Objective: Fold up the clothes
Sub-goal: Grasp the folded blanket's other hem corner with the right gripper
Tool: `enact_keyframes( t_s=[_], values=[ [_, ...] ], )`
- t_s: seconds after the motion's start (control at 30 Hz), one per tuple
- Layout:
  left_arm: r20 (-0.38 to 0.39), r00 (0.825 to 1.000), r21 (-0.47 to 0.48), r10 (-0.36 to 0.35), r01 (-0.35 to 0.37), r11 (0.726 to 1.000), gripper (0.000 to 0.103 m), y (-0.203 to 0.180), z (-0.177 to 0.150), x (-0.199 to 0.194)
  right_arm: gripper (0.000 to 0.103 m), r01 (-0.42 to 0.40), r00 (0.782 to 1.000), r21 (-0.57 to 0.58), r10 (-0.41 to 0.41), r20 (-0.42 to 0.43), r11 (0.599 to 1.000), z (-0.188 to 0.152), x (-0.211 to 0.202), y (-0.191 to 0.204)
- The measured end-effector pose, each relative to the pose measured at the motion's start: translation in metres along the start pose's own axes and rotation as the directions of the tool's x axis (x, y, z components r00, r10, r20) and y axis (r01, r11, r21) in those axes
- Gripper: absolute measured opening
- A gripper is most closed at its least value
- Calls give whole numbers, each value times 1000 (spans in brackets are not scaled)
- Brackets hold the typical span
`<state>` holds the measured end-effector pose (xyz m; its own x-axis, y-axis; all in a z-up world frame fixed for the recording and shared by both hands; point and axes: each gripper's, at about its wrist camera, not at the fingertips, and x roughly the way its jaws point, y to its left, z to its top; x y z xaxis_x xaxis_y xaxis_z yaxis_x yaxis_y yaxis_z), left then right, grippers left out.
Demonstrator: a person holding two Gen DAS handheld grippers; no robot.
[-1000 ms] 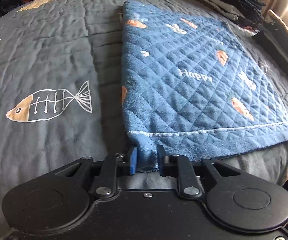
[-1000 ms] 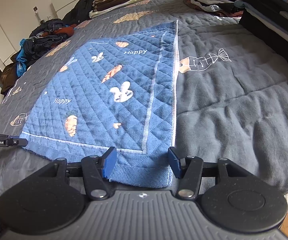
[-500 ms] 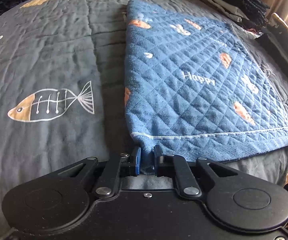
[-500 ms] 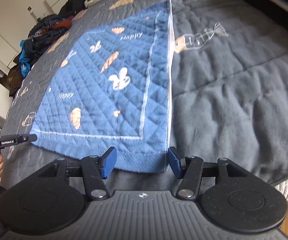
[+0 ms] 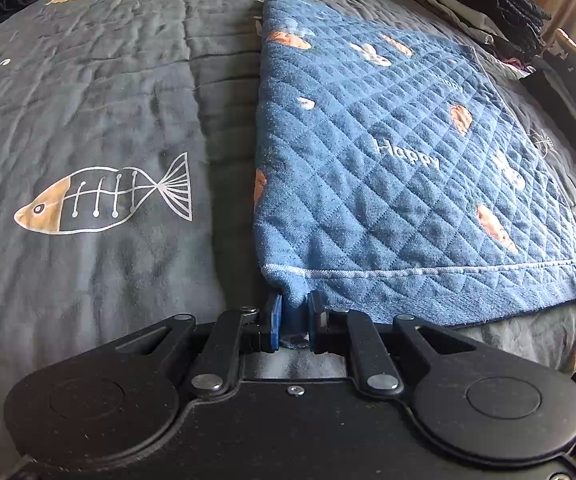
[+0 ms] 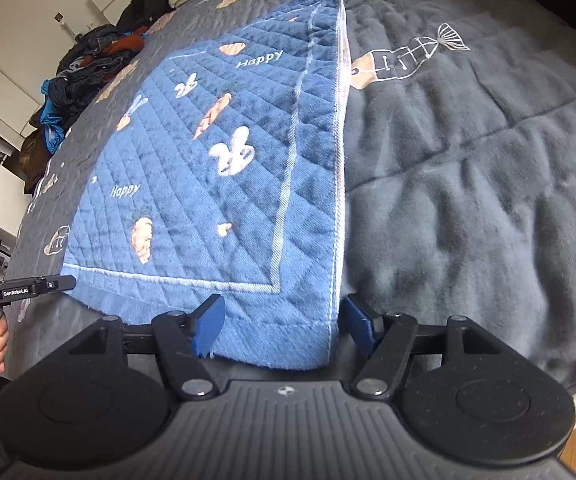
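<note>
left gripper (image 5: 292, 316) pinched the near corner of the blue quilted blanket (image 5: 388, 168), which lay flat on the grey bed cover (image 5: 87, 120). right gripper (image 6: 281, 322) straddled the blanket's other near corner, its jaws opening and clear of the cloth.

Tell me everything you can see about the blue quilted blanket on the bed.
The blue blanket is soft, diamond-quilted fabric printed with carrots, rabbits and "Happy", with a pale stitched border. It lies folded flat on the grey bedspread. The left tongs pinch one near corner; the right tongs straddle the other, opening, pads clear.
</note>
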<state>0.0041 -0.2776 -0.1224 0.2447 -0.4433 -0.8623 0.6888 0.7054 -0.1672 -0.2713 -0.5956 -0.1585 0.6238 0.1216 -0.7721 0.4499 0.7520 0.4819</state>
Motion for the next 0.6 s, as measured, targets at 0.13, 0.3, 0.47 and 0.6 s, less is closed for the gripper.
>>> enact_keyframes(
  t_s=[0.13,0.3,0.47,0.6],
  values=[
    [-1,1000,-3,1,-1,1000,13,0,0,1,79,-41,999,15,41,7,999,1,4,-4],
    [2,1000,1,11,-11,1000,13,-3,-1,0,80,-7,999,-39,8,36,999,-6,3,6],
    [6,1000,10,18,-18,1000,13,-4,-1,0,51,18,998,-17,-17,62,1000,-6,-1,1],
    [13,1000,17,22,-22,1000,13,-6,-2,-3,22,21,996,2,-21,92,1000,-8,-8,0]
  ],
)
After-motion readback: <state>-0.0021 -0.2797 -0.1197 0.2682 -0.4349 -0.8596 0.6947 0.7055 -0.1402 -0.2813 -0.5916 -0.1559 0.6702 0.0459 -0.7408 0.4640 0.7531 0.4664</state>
